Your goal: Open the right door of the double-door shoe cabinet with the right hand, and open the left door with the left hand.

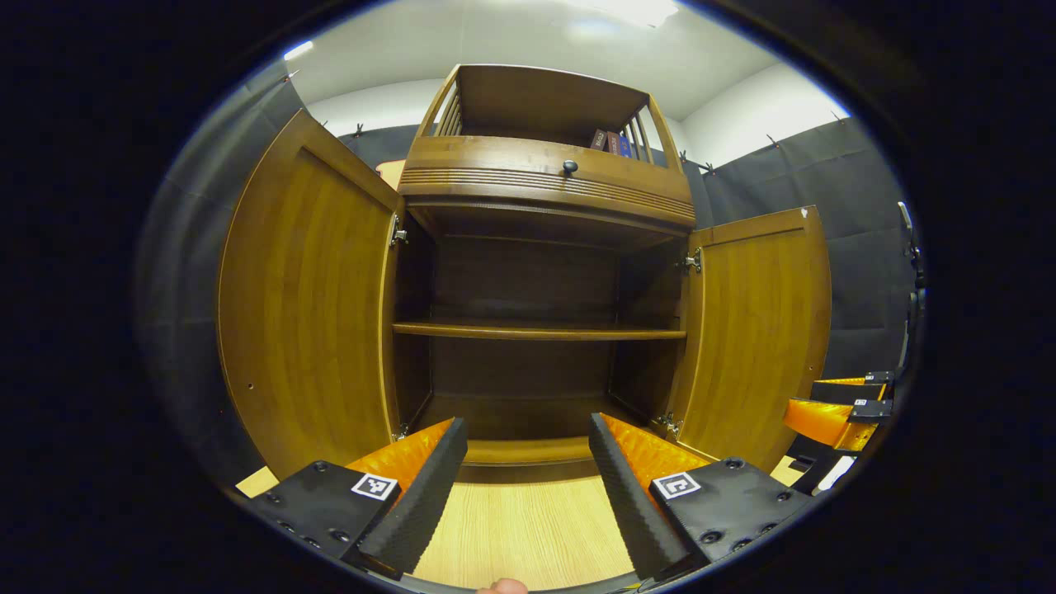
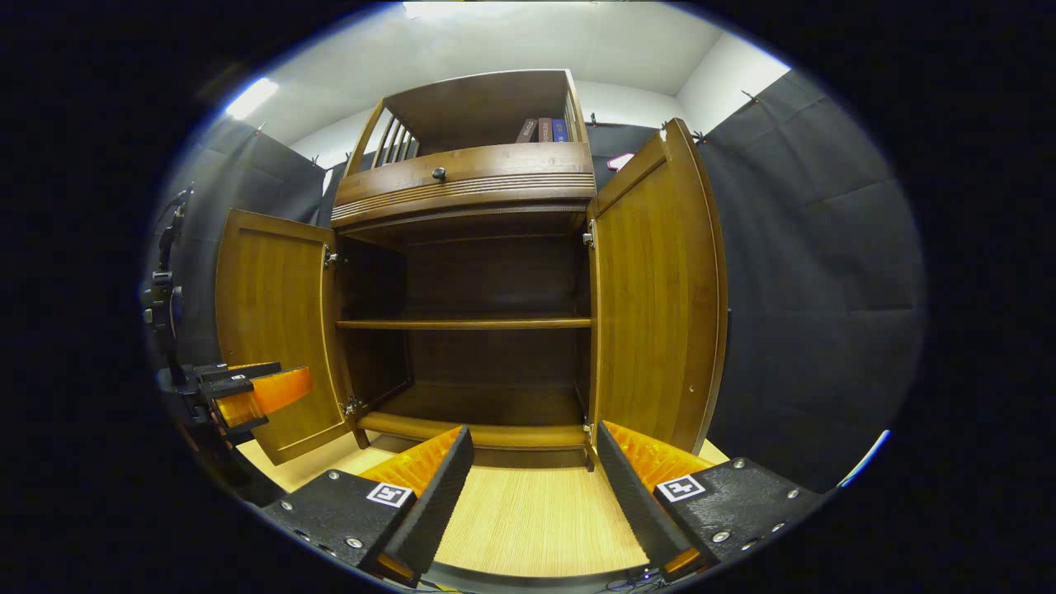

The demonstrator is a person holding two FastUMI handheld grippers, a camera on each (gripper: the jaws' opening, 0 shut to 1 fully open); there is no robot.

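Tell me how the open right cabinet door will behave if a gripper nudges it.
The right door likely stays rigid: it looks like solid wood panel. It should swing, not slide, since hinges hold it. Probably moves easily, hanging free and wide open.

surface: light wood-grain floor (image 1: 528, 528) | on it: double-door shoe cabinet (image 1: 536, 247), standing upright at the far edge of the visible floor | both doors swung outward over the floor | inside: middle shelf (image 2: 462, 323) bare, bottom board (image 2: 487, 408) bare | top shelf: books (image 2: 544, 129) upright at its right end
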